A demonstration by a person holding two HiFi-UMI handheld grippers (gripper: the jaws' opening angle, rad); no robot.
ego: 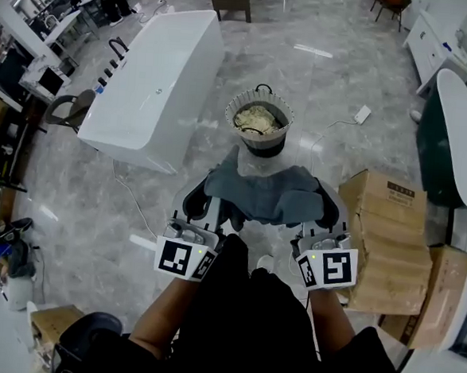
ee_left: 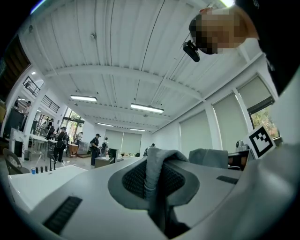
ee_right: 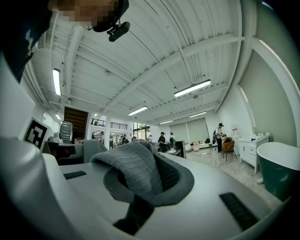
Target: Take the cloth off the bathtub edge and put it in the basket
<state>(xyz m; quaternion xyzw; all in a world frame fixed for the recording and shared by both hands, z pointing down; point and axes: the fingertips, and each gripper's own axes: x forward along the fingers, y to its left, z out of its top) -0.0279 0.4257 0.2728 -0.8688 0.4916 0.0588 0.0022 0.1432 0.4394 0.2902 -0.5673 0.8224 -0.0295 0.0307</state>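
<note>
**Cloth.** The grey cloth (ego: 266, 194) is off the tub. It hangs in the air at the centre of the head view, stretched between the two grippers. It touches neither the white bathtub (ego: 157, 81) at upper left nor the dark green bathtub (ego: 447, 149) at the right edge.

**Left gripper** (ego: 203, 210). The jaws are pinched on a fold of the cloth. In the left gripper view the fabric rises out of the narrow gap between them and drapes over the pad.

**Right gripper** (ego: 324, 218). The jaws are likewise pressed together on the cloth. In the right gripper view a thick grey fold bulges over the jaw tips.

**Basket** (ego: 237, 110). It stands on the floor just above the cloth in the head view, at upper centre. A pale crumpled bundle (I cannot tell what it is) already lies inside.

**Progress.** The first half of the task, lifting the cloth clear of the tub edge, appears done. The second half is not: no part of the cloth is over the rim.

**Remaining, in my judgement.** Carry the cloth forward over the opening, lower it, and release both grips so it drops inside rather than across the rim.
</note>
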